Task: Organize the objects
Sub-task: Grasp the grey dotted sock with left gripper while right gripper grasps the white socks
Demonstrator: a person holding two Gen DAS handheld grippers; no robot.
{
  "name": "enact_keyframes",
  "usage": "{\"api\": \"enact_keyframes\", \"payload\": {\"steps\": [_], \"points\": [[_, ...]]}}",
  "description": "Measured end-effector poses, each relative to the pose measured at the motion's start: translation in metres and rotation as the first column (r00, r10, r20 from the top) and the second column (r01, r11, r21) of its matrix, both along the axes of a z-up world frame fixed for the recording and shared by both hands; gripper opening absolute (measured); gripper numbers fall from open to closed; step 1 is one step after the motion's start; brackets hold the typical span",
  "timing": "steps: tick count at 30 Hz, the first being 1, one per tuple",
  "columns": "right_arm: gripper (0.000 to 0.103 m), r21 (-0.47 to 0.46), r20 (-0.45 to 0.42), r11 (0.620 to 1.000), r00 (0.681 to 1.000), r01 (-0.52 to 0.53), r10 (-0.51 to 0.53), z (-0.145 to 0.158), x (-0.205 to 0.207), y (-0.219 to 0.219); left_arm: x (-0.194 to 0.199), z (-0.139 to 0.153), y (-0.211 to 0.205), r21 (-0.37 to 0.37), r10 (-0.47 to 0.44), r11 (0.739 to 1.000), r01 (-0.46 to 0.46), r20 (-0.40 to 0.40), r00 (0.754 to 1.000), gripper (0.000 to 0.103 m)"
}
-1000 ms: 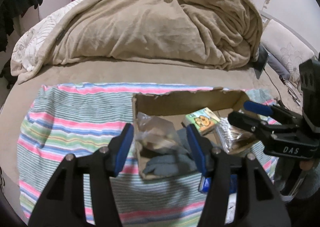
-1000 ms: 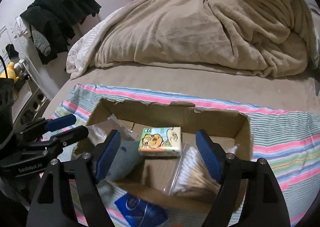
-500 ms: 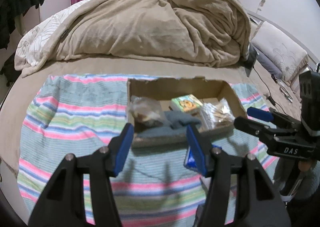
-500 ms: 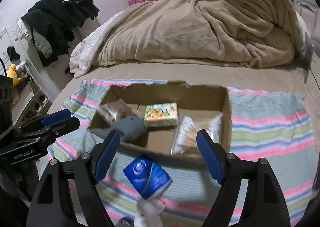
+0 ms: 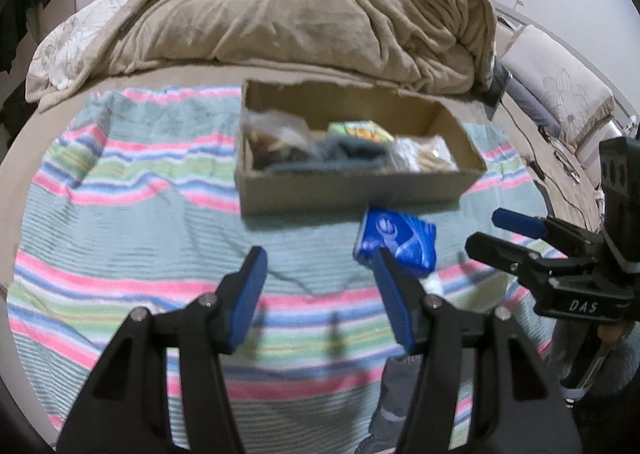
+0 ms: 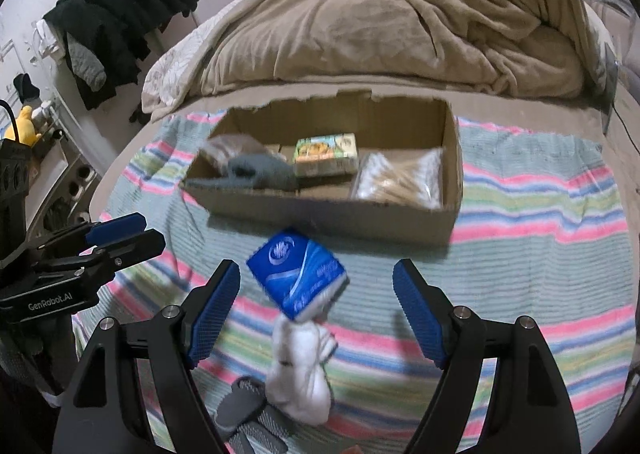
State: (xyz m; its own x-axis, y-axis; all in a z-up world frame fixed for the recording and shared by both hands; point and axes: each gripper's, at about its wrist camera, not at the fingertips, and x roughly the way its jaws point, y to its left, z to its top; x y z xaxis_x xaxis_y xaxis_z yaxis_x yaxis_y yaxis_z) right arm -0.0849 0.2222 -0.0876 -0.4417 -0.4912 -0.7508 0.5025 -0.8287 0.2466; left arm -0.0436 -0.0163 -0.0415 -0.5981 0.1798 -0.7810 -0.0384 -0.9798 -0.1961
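Note:
A shallow cardboard box (image 5: 348,189) (image 6: 332,215) sits on a striped cloth. It holds a clear bag of brown items (image 6: 230,145), a grey-blue sock (image 6: 260,173), a green tissue pack (image 6: 326,153) and a bag of cotton swabs (image 6: 400,183). In front of the box lie a blue tissue pack (image 6: 298,280) (image 5: 396,240), a white sock (image 6: 304,370) and a grey sock (image 6: 248,414). My right gripper (image 6: 316,314) is open and empty, with the blue pack between its fingers' line. My left gripper (image 5: 320,294) is open and empty, left of the pack.
The striped cloth (image 5: 120,189) covers the near part of a bed. A heaped beige blanket (image 5: 300,13) lies behind the box. Dark clothes (image 6: 116,25) hang at the left. A pillow (image 5: 560,89) and cables lie at the right.
Both grippers have pulled back from over the box toward the near edge. The blue pack and the socks have come into view in front of them. Both stay open.

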Motion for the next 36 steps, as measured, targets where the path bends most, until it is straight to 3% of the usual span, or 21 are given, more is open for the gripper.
{"api": "enact_keyframes", "payload": {"steps": [21, 26, 29, 36], "points": [[0.079, 0.109, 0.130, 0.990, 0.988, -0.094, 0.080, -0.068, 0.030, -0.013, 0.026, -0.057, 0.015, 0.026, -0.022, 1.000, 0.018, 0.164, 0.986, 0.057], [0.060, 0.146, 0.140, 0.979, 0.983, -0.140, 0.120, -0.079, 0.037, -0.020, 0.032, -0.069, 0.019, 0.043, -0.035, 0.999, 0.027, 0.197, 0.980, 0.057], [0.040, 0.139, 0.144, 0.977, 0.979, -0.164, 0.144, -0.078, 0.039, -0.020, 0.032, -0.072, 0.025, 0.046, -0.053, 0.998, 0.044, 0.207, 0.977, 0.057], [0.034, 0.136, 0.121, 0.976, 0.981, -0.168, 0.152, -0.067, 0.046, -0.008, 0.039, -0.070, 0.041, 0.047, -0.116, 0.993, 0.108, 0.223, 0.968, 0.057]]}}
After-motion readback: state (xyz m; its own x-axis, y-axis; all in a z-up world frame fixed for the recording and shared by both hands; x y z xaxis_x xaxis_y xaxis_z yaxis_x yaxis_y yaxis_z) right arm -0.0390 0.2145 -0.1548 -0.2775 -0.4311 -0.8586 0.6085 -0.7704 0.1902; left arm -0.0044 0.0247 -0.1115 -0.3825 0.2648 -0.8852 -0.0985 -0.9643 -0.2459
